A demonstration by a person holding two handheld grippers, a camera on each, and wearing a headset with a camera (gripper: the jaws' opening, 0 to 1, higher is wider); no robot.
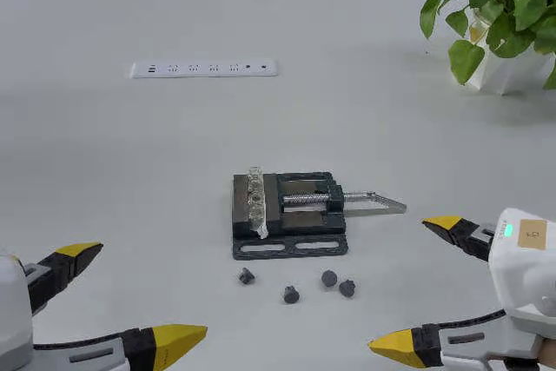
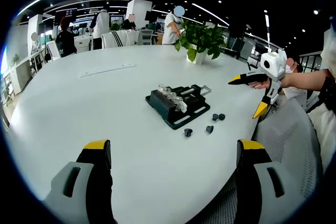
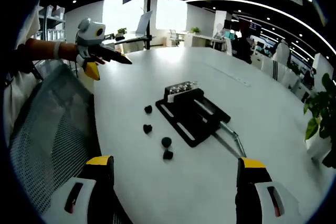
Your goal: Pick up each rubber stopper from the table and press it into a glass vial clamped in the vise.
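I am holding my left tool [image 1: 139, 293] and my right tool [image 1: 405, 285] low over the near edge of the tabletop [image 1: 130, 154], both with jaws spread wide apart and gripping nothing. The four rubber stoppers [image 1: 291, 294] are lying loose just ahead of the tools, in the gap between them. The vise [image 1: 295, 219] is sitting just beyond them, with its row of glass vials [image 1: 256, 197] clamped upright on the side toward my left tool. The vial mouths are too small for me to tell if any is plugged, but with four stoppers loose I judge I am starting a pick. I am aiming the right tool at the nearest stopper [image 1: 347, 288] — it is lying almost against a neighbouring stopper [image 1: 329, 278], so I should come down from above with the jaws narrowed enough to straddle one alone. Gripping the wide head would leave the narrow plug end free to enter a vial. These small rounded pieces could roll or squirt out — closing slowly and squarely should help. The left tool is free to steady the vise during the press.
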